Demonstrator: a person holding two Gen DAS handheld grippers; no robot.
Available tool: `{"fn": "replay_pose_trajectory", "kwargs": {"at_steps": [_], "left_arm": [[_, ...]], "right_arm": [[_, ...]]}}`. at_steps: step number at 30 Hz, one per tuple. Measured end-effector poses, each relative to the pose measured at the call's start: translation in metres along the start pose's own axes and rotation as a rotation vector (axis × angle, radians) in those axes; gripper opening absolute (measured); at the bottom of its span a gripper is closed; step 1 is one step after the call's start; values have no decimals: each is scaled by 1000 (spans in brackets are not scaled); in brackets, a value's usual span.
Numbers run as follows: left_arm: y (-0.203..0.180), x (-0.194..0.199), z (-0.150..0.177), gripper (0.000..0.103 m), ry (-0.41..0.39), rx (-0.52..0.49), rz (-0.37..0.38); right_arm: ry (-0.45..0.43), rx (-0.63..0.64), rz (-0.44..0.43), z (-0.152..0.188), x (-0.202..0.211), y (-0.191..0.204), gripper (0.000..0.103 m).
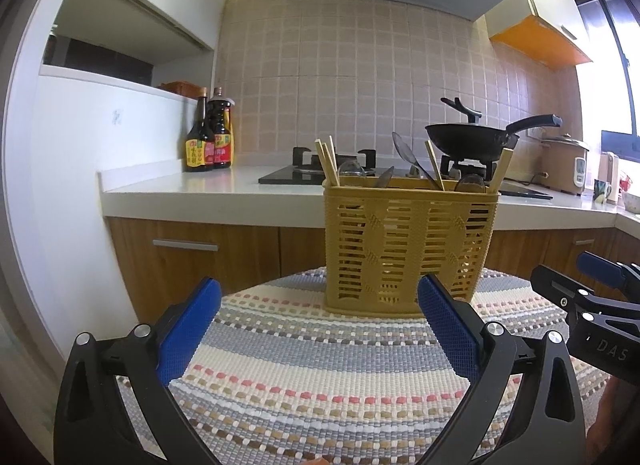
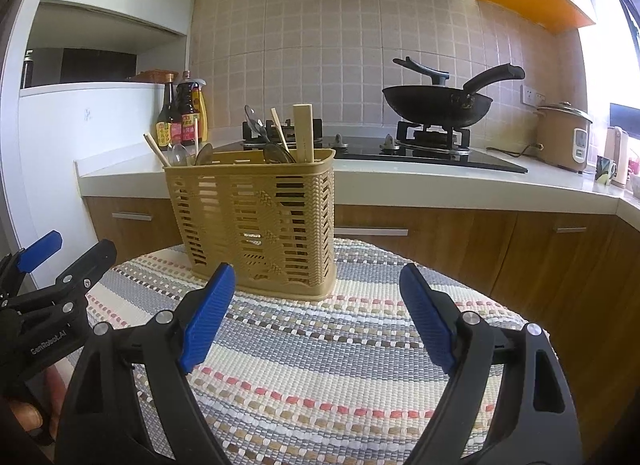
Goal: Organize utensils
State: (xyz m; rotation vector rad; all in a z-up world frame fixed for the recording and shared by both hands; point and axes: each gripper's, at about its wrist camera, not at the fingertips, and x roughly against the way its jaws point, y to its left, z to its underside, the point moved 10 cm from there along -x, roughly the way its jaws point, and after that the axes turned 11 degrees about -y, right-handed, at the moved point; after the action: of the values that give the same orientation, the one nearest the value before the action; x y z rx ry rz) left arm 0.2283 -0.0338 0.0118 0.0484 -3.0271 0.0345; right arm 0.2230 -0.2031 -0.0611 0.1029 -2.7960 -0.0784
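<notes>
Kitchen backdrop: tiled wall, white counter (image 1: 240,189), black wok (image 1: 468,141) on the stove
Left wrist view: yellow basket (image 1: 408,245) upright on a striped mat (image 1: 320,365), ahead of the left gripper (image 1: 320,329); chopsticks (image 1: 326,161) and spoons (image 1: 404,153) stand handle-down, lower ends hidden by slats; jaws wide apart, empty; right gripper (image 1: 600,277) cut off at the edge
Right wrist view: right gripper (image 2: 318,317) spread wide, holding nothing – basket just ahead-left; left gripper (image 2: 40,253) partly cropped
</notes>
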Motion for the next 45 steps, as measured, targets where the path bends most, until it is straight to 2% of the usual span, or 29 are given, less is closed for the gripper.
{"fn": "replay_pose_trajectory", "kwargs": {"at_steps": [25, 45], "left_arm": [[-2, -4, 5, 95, 41, -10, -3], [-1, -4, 5, 95, 41, -9, -4]], "right_arm": [[16, -6, -8, 4, -3, 1, 83], [26, -5, -5, 6, -3, 3, 83]]}}
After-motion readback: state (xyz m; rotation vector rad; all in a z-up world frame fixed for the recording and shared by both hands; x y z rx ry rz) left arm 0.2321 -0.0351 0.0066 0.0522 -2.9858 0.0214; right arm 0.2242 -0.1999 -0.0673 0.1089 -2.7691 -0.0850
